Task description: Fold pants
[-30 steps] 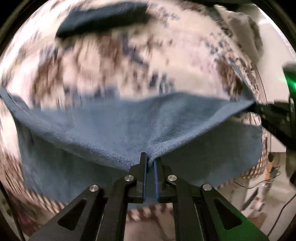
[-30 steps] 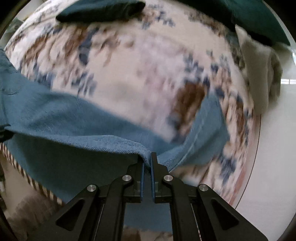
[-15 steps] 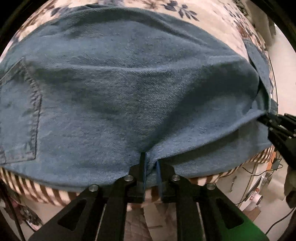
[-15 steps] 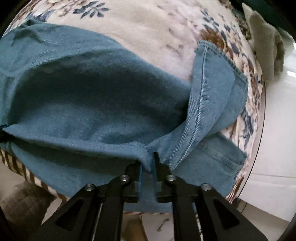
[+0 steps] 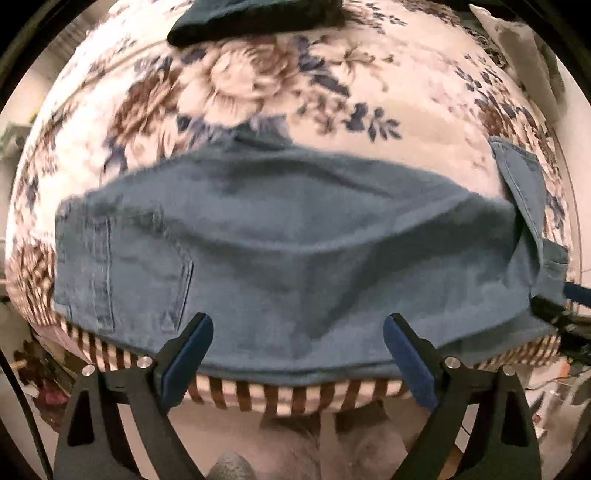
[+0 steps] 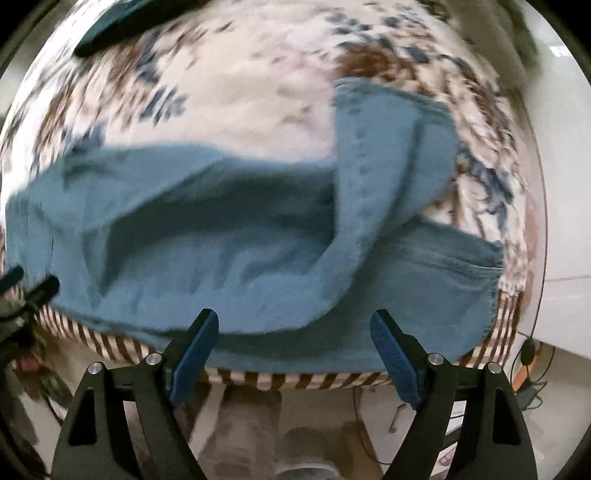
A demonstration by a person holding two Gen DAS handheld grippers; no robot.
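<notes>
Seen from the camera above it, the left gripper [image 5: 298, 326] points down with its two blue-padded fingers [image 5: 188, 354] spread wide apart and nothing clamped between them; its jaws have just been opening, and the fabric they had pinched now lies free below. Directly beyond the fingertips lies a pair of blue denim pants [image 5: 295, 258], folded over on itself into a broad band that runs from one side of the gripper to the other, with its near edge along the striped border of a floral blanket [image 5: 258, 92]. A stitched back pocket [image 5: 144, 269] sits beyond the left finger. Farther out, past the pants, a dark folded cloth [image 5: 255, 14] rests on the blanket near its far edge. Off to the right side the tips of the other gripper show beside the end of the pants, though blur makes it hard to say whether they touch the fabric. The right gripper [image 6: 294, 326] likewise points down with its fingers [image 6: 391, 350] wide apart and empty, its jaws having just been opening too. Just beyond it the same pants [image 6: 221, 240] lie across the blanket [image 6: 258, 74], with one part of the denim [image 6: 391, 147] turned back beyond the right finger and standing out from the rest. This view is smeared by motion, so the finer folds cannot be made out.
</notes>
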